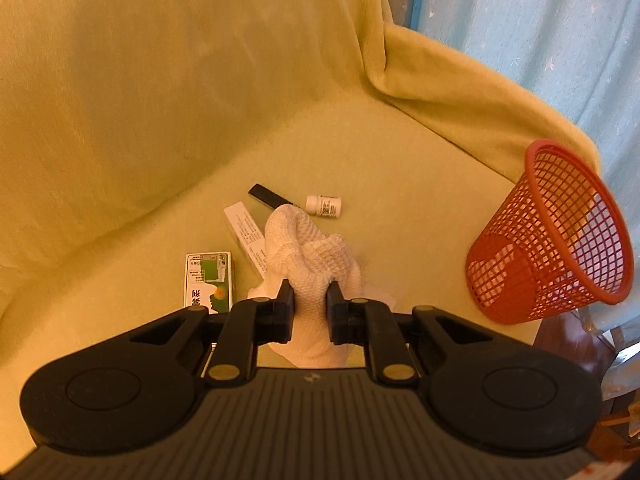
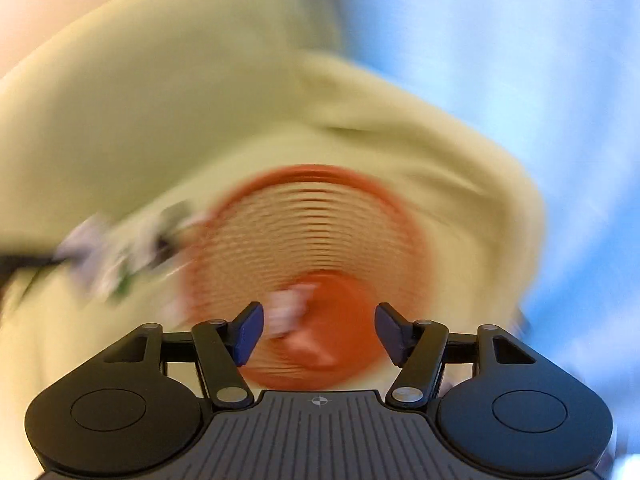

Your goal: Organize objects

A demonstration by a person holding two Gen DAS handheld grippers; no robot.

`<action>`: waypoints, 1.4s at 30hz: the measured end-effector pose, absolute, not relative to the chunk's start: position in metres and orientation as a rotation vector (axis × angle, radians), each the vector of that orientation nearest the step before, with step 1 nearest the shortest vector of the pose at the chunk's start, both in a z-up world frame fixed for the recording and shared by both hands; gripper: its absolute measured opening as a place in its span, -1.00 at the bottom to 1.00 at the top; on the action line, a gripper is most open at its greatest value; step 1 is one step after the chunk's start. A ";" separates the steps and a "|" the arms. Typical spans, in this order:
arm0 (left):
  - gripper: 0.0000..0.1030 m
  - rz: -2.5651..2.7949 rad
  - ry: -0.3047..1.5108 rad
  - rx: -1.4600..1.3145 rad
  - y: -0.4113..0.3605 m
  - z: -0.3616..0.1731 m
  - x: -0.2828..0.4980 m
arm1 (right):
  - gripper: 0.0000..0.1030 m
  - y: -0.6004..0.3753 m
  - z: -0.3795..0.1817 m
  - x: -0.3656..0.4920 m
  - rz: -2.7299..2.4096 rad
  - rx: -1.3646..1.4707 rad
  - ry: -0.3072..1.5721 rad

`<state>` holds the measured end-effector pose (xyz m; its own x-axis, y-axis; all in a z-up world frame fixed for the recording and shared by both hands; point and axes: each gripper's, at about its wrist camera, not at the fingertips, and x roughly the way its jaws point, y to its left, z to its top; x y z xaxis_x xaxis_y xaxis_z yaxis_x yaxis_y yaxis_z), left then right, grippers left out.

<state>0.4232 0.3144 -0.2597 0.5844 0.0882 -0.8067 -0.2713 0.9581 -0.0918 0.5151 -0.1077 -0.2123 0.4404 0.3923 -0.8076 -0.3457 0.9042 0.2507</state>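
My left gripper (image 1: 311, 292) is shut on a white knitted cloth (image 1: 308, 256), which bulges up between the fingers above the yellow-green sofa seat (image 1: 400, 208). Around it lie a green and white box (image 1: 208, 280), a white leaflet strip (image 1: 246, 232), a black flat stick (image 1: 268, 197) and a small white bottle (image 1: 324, 206). A red mesh basket (image 1: 552, 236) stands on the seat to the right. My right gripper (image 2: 319, 320) hangs open over the red basket (image 2: 316, 248), its view badly blurred; a pale item (image 2: 296, 320) lies inside the basket.
The sofa back (image 1: 140, 100) rises behind the seat and its arm (image 1: 480, 92) curves round on the right. A pale blue curtain with stars (image 1: 540, 32) hangs behind. Dark wooden furniture (image 1: 572, 340) sits below the basket, off the seat's edge.
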 end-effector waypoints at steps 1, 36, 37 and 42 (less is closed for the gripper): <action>-0.76 0.208 0.922 -0.214 0.313 -0.258 0.423 | 0.15 -0.120 -0.224 0.524 0.410 0.155 1.070; -0.76 -0.060 0.802 -0.189 0.247 -0.202 0.461 | -0.86 0.017 -0.212 0.570 0.462 -0.192 1.114; -0.76 -0.067 0.803 -0.185 0.243 -0.202 0.464 | -0.86 0.025 -0.212 0.569 0.469 -0.211 1.107; -0.76 -0.080 0.808 -0.194 0.239 -0.202 0.474 | -0.86 0.048 -0.210 0.563 0.509 -0.287 1.084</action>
